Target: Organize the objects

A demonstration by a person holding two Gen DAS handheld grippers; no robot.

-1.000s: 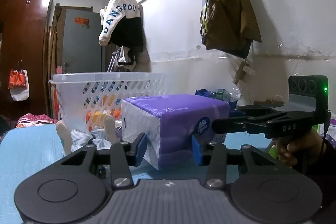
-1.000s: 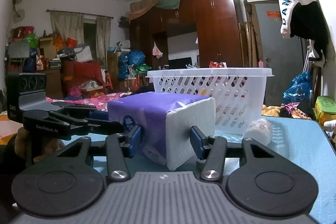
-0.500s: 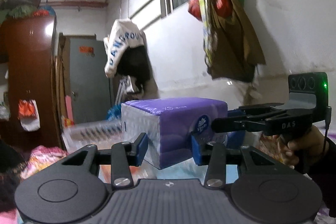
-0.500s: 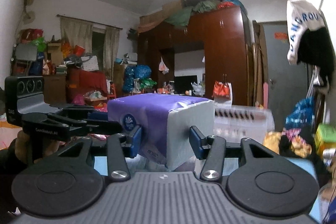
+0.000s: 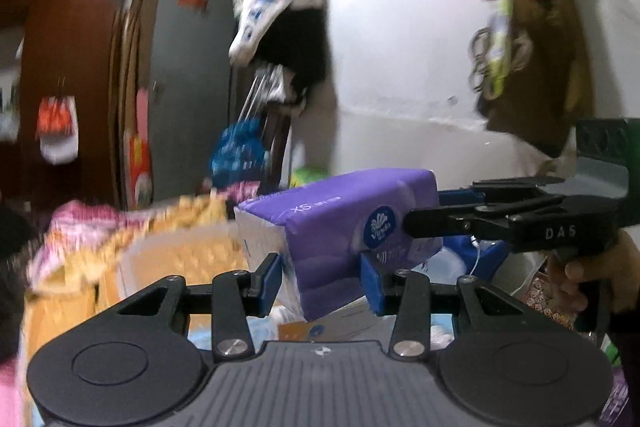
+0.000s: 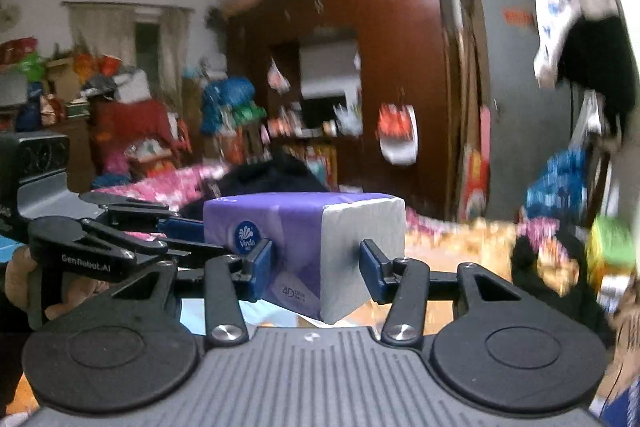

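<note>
Left wrist view: purple tissue pack [image 5: 340,227] held in mid-air, corner-on to the camera, betw. the two blue pads of the left gripper [image 5: 322,281]; L pad meets the white end face, R pad meets the purple side just below the round logo, so fingers are closed partway, to pack width, and clamped on it. Right gripper [image 5: 424,223] enters from the right w/ its black fingers reaching the pack's far purple side at logo height; its grip is hidden behind the pack here. Blurred orange basket [image 5: 160,255] lies below and left of the pack, apart from it; white wall [image 5: 400,67] behind. Right wrist view: same tissue pack [image 6: 304,247] sits betw. the right gripper's [image 6: 316,269] blue pads, L pad on the purple logo face, R pad on the white end face, fingers partly closed and gripping. Left gripper [image 6: 192,239] comes in from the left, fingertips at the pack's purple side. Brown wardrobe [image 6: 400,87] behind, blurred.
</note>
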